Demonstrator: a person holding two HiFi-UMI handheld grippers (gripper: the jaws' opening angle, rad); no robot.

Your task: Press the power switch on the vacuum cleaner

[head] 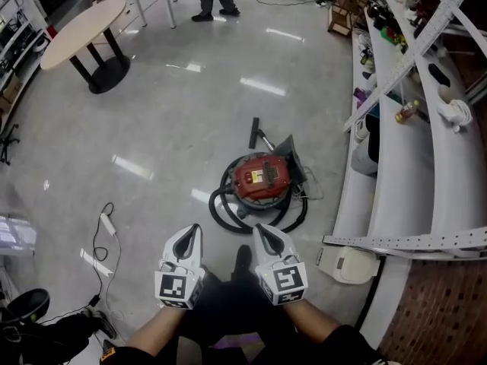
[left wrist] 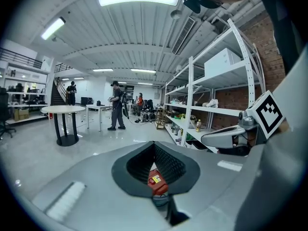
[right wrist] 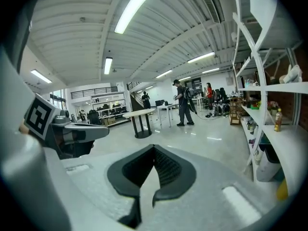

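Left hand-held gripper (head: pixel 195 231) and right hand-held gripper (head: pixel 260 230) hang side by side close to the person's body in the head view, both with jaws together and empty, well apart from the red drum-shaped vacuum cleaner (head: pixel 262 177), which sits on the glossy grey floor (head: pixel 175 112) ahead, ringed by its black hose (head: pixel 225 213), near the white metal shelving (head: pixel 396 166). In the left gripper view, the closed tips meet and the vacuum cleaner (left wrist: pixel 156 182) shows far off through the gap below them. In the right gripper view, the tips (right wrist: pixel 154 149) also meet, with only floor beyond. No view lets me pick out the power switch. Judging by this, nothing is done: the approach and the press both remain.
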